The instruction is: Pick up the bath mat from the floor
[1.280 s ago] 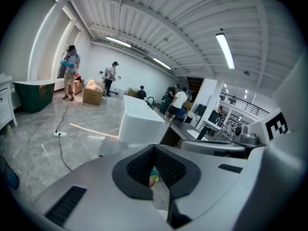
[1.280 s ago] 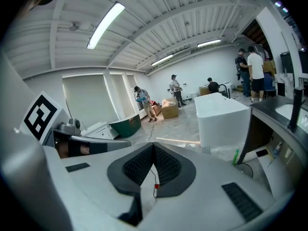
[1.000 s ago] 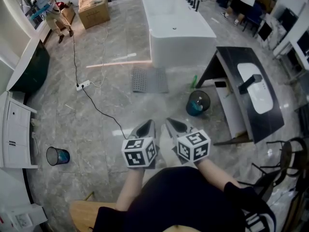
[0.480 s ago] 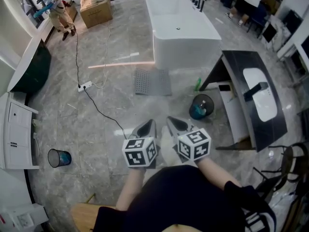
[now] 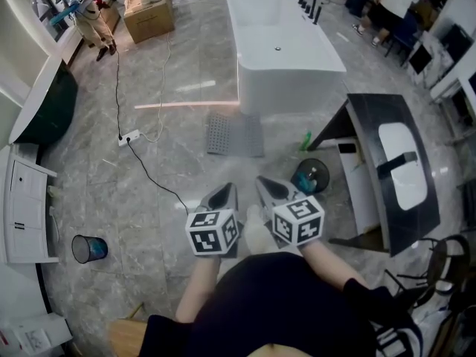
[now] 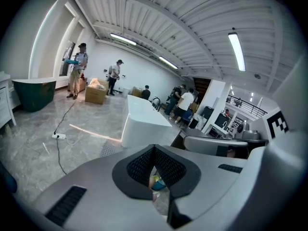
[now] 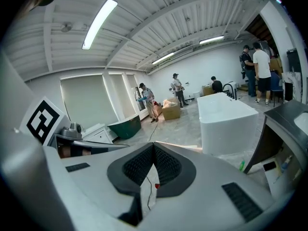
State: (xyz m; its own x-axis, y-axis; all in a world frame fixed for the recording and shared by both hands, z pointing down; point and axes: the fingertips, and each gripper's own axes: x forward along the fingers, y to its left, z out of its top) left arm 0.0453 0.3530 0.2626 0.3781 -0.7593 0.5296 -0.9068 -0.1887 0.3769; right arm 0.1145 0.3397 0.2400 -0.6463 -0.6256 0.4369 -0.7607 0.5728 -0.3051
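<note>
Nearer the bath mat (image 5: 234,134) now, left gripper (image 5: 229,190) and right gripper (image 5: 263,183) stay closed, empty.

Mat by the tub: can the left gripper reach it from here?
Probably not yet. The mat lies on the floor beside the tub, well ahead of the left gripper. Bare floor lies between, so nothing blocks it; stepping closer should do it.

White bathtub (image 5: 286,50) — cardboard box (image 5: 149,17), mesh bin (image 5: 88,248)
</note>
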